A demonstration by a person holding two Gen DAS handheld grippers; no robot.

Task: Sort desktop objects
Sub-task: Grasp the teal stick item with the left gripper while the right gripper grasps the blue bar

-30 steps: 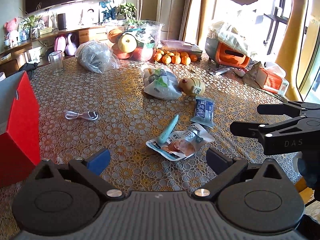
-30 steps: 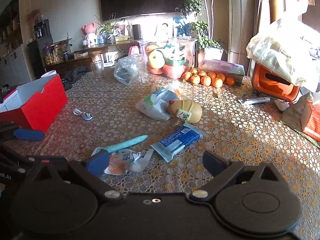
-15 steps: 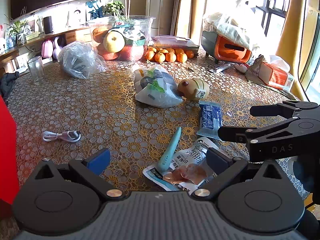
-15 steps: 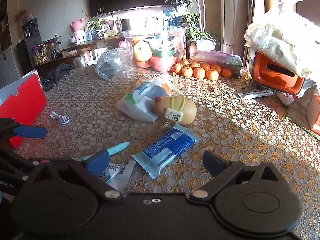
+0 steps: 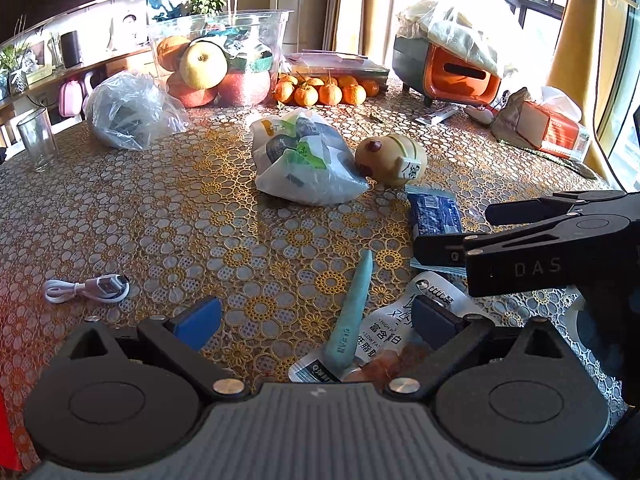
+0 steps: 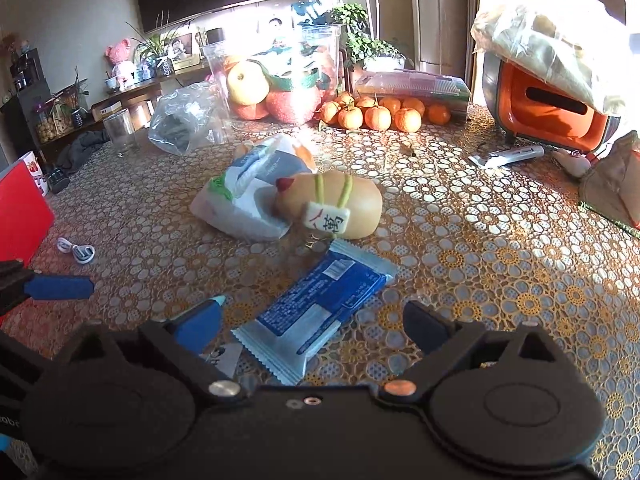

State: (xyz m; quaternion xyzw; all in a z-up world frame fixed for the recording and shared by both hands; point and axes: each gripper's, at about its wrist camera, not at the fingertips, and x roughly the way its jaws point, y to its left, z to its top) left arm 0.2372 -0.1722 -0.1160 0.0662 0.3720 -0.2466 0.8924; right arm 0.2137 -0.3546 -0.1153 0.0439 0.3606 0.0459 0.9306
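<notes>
My left gripper [image 5: 316, 320] is open and empty, low over a teal pen [image 5: 352, 320] that lies on a white snack packet [image 5: 384, 340]. My right gripper [image 6: 312, 326] is open and empty, just above a blue wrapped bar [image 6: 320, 312]; the bar also shows in the left wrist view [image 5: 434, 214], partly behind the right gripper. A tan plush toy [image 6: 336, 210] leans on a white plastic bag [image 6: 248, 200] further back. A coiled white cable [image 5: 86, 290] lies to the left.
A red box [image 6: 22, 212] stands at the left edge. A clear fruit tub [image 5: 218, 64], mandarins [image 5: 324, 92], a crumpled clear bag [image 5: 128, 110], a glass [image 5: 36, 140] and an orange appliance [image 5: 452, 72] line the table's far side.
Both grippers have moved forward and lower toward the table. The pen and packet now sit between the left fingers, the blue bar between the right fingers. The red box has slid out of the left view.
</notes>
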